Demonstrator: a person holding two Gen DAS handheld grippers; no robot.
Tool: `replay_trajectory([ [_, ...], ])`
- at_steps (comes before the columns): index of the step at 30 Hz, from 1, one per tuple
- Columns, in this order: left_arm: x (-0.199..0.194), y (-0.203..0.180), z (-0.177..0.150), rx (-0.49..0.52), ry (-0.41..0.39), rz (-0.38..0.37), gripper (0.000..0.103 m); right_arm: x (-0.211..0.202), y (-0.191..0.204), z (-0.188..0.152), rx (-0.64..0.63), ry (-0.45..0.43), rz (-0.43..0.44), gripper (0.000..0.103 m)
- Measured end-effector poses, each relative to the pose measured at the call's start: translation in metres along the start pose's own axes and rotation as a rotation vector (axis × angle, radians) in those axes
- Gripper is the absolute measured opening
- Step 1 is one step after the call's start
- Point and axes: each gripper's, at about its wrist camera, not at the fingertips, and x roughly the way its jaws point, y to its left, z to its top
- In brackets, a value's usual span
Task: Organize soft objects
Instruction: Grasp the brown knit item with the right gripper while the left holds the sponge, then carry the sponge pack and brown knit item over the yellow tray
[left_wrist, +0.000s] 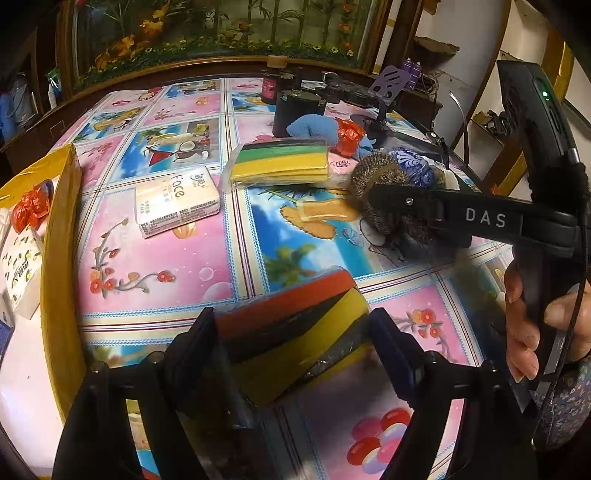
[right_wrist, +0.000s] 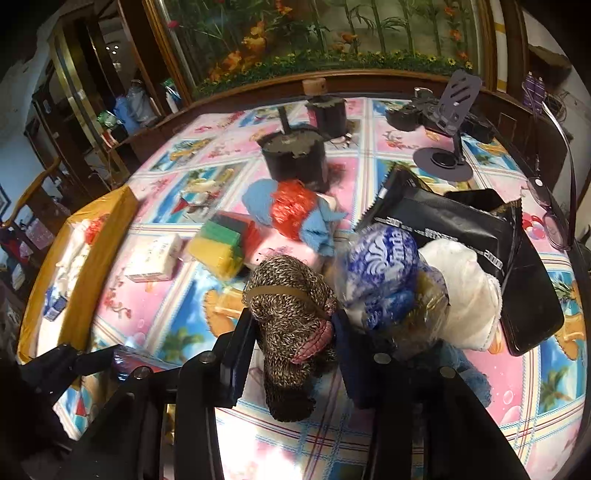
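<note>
My left gripper (left_wrist: 293, 325) is shut on a wrapped pack of sponges (left_wrist: 295, 325), red, black and yellow, held just above the table. My right gripper (right_wrist: 291, 325) has its fingers around a brown knitted sock bundle (right_wrist: 291, 306); in the left wrist view its finger (left_wrist: 406, 201) lies across that bundle (left_wrist: 384, 177). A second sponge pack (left_wrist: 280, 162), green and yellow, and a white tissue pack marked "Face" (left_wrist: 175, 199) lie on the flowered tablecloth (left_wrist: 162, 266). A yellow box (left_wrist: 61, 258) at the left holds tissue packs and a red scrubber (left_wrist: 31, 206).
A blue cloth (right_wrist: 258, 203) with a red mesh scrubber (right_wrist: 293, 208), a blue-white plastic bag (right_wrist: 384, 258), a white towel (right_wrist: 469, 291) and a black pouch (right_wrist: 461, 229) crowd the right side. Black pots (right_wrist: 295, 155) and a purple phone stand (right_wrist: 447, 147) stand at the back.
</note>
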Motion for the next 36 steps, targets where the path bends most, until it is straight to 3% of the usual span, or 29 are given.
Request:
replay_trajectory([
  [8,-0.012,0.006,0.001,-0.034,-0.052,-0.003,0.08,-0.026,0.02,0.0,-0.042,-0.098,0.118,0.045],
  [14,-0.03,0.013,0.005,-0.056,-0.097,-0.003,0.08,-0.035,0.027,0.0,-0.049,-0.145,0.156,0.045],
  [25,-0.055,0.037,0.01,-0.11,-0.16,0.005,0.08,-0.026,0.042,0.004,0.017,-0.134,0.228,0.045],
  [36,-0.091,0.092,0.009,-0.204,-0.234,0.073,0.08,-0.009,0.095,0.011,0.021,-0.118,0.304,0.045],
])
